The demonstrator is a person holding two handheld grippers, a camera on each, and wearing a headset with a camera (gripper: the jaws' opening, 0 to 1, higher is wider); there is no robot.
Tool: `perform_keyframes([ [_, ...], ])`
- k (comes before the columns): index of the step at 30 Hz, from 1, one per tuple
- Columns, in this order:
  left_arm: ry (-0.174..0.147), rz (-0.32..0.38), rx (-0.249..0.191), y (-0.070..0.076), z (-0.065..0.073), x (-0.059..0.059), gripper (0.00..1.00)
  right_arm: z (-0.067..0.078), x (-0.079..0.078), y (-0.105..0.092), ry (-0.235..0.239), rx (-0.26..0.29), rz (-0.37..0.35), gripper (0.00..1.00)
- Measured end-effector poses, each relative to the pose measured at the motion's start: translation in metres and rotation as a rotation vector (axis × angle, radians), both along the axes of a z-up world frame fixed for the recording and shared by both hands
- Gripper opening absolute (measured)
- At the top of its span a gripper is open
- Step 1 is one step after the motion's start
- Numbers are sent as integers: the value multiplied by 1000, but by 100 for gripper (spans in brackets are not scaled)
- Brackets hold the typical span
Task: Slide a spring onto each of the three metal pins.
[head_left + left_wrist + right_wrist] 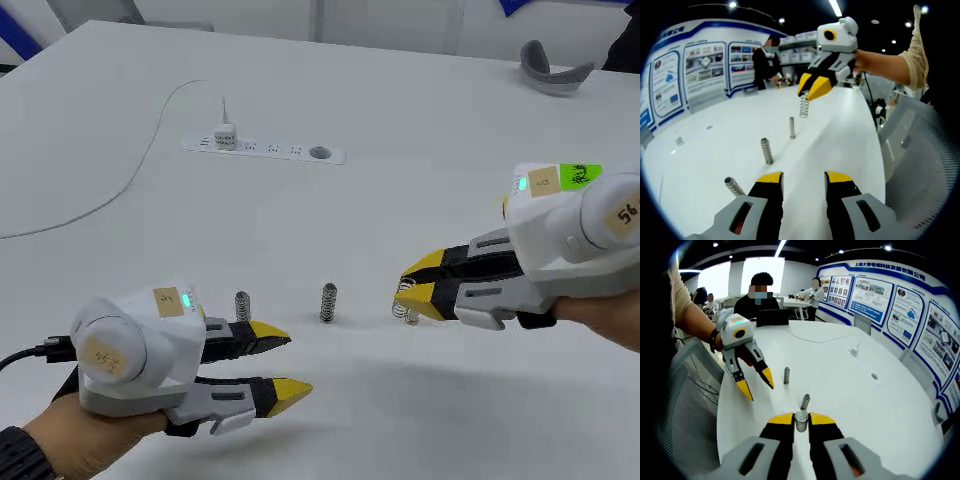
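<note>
Jaws of the left gripper (298, 363) stand apart and hold nothing. This gripper hovers low over the white table (450, 180), close to its near edge on the left side.

Just beyond the yellow tips, three pins stand upright in a row that runs along the near edge. The left pin (242, 305) carries a spring over its shaft. The middle pin (328, 302) carries one as well. The third pin (792, 127), at the right end of the row, is bare.

The right gripper (401, 290) is held over the right side of the table, pointing left towards the row. Its jaws are clenched on a loose spring (803, 106). In the left gripper view this spring hangs from the tips, above the bare pin and apart from it. In the right gripper view it sits end-on between the two jaws.

Farther back, towards the middle of the table, lies a white power strip (262, 149) with a plug (225, 135) in it. A thin cable (120, 185) curves off towards the left edge. A grey curved object (548, 68) rests near the far right corner.
</note>
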State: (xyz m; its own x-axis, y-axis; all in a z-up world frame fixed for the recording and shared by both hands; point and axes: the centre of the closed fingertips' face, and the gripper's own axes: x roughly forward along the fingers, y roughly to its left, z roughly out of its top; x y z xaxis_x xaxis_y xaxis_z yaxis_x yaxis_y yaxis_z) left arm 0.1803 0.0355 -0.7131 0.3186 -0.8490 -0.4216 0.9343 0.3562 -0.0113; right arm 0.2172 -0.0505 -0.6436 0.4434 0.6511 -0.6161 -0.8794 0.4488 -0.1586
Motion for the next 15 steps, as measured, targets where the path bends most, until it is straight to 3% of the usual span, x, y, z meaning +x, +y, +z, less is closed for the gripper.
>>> perform_keyframes([
  [15, 7, 23, -7, 5, -1, 0, 33, -1, 25, -23, -3, 9, -93, 12],
])
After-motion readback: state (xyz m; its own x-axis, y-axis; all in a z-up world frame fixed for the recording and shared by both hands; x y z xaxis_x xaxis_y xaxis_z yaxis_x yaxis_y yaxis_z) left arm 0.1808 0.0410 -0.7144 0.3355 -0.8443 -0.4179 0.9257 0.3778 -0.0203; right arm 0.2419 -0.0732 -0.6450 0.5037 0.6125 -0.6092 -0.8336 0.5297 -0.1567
